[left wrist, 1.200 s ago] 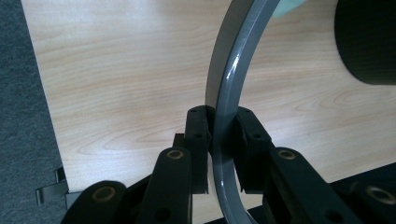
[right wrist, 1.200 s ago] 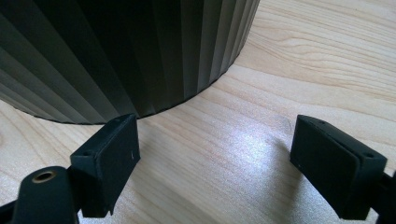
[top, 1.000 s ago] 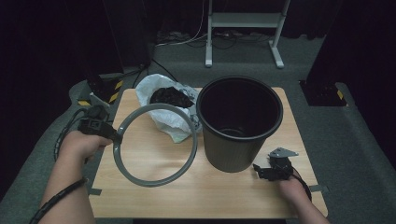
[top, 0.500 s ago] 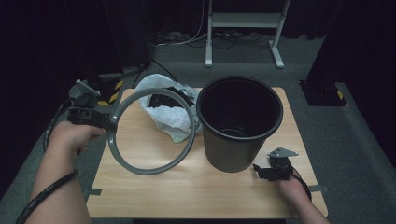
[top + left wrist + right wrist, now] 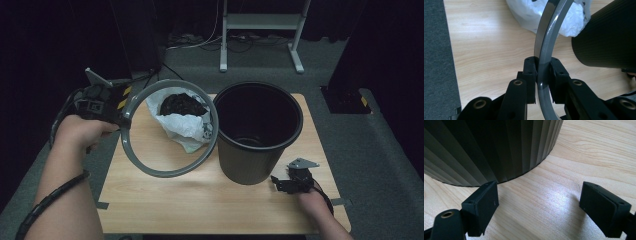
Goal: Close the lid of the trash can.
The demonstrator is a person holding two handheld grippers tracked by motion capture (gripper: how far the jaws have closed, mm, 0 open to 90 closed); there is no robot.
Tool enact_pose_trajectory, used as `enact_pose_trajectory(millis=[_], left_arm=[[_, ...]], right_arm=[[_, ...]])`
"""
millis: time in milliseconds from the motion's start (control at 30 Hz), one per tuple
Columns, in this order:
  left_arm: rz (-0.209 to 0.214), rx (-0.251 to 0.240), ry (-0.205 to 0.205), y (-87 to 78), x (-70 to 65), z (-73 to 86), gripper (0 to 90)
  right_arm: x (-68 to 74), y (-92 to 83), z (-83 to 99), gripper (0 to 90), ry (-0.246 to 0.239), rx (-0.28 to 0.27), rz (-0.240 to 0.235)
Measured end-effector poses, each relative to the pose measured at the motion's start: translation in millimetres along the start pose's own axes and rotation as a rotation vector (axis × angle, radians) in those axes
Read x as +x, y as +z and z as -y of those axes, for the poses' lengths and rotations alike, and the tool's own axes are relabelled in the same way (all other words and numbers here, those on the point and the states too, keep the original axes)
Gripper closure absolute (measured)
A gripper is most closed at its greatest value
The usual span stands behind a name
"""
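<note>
A: Left gripper (image 5: 119, 113) is clamped on the grey ring (image 5: 170, 129), pads squeezing the band on its left side. The ring hangs tilted above the counter (image 5: 150, 200), over the white bag (image 5: 187, 127) and just beside the black bin (image 5: 257, 130).

B: Right gripper (image 5: 290, 184)?

A: Low at the bin's foot on the counter, jaws spread wide, nothing between them. The right gripper view has bare wood between the pads (image 5: 484, 205) and the ribbed bin wall (image 5: 486, 147) just ahead, not touched.

B: How will the ring handle?

A: My guess: light, stiff, smooth plastic or metal. It keeps its round shape held from one spot, so it's rigid. The band is thin and glossy, so it could pivot or slip in a one-point pinch. Grip across the flat of the band, as now. It looks like the bin's rim hoop, so it probably has to come down level onto the rim.

B: The bag?

A: Soft and crumpled, with dark stuff inside; can't tell what.

B: What differs between views?

A: The left gripper view gives the grip itself: ring (image 5: 546, 50) squarely between both pads (image 5: 530, 72), no gap. The high view gives the layout, with ring, bag and bin lined up, and the bin's open mouth. The right gripper view has only the bin's base against the wood.
</note>
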State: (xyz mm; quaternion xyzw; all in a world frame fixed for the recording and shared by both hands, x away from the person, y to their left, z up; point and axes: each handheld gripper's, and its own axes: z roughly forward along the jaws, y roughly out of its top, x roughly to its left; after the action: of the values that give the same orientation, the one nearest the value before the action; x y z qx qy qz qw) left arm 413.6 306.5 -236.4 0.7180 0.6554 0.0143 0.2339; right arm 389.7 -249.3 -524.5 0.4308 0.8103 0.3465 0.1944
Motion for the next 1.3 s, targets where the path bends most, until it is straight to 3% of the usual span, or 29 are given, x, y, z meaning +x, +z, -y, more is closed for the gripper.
enact_pose_trajectory(millis=[567,733,1000,1300], left_arm=[[0.022,-0.033,0.038,-14.5,-35.3,-20.7,77.1],[0.008,-0.035,0.043,-13.3,-48.2,-28.3,77.1],[0.034,-0.044,0.094,-9.2,-73.1,-42.1,77.1],[0.054,-0.05,0.092,-2.5,-89.6,-51.0,77.0]], right_arm=[[-0.1,0.1,-0.1,15.3,-0.002,0.001,-0.002],[0.1,0.0,-0.2,15.3,0.002,0.002,-0.003],[0.2,-0.1,-0.1,15.3,0.003,0.002,-0.002],[0.2,-0.1,-0.1,15.4,0.003,0.002,-0.002]])
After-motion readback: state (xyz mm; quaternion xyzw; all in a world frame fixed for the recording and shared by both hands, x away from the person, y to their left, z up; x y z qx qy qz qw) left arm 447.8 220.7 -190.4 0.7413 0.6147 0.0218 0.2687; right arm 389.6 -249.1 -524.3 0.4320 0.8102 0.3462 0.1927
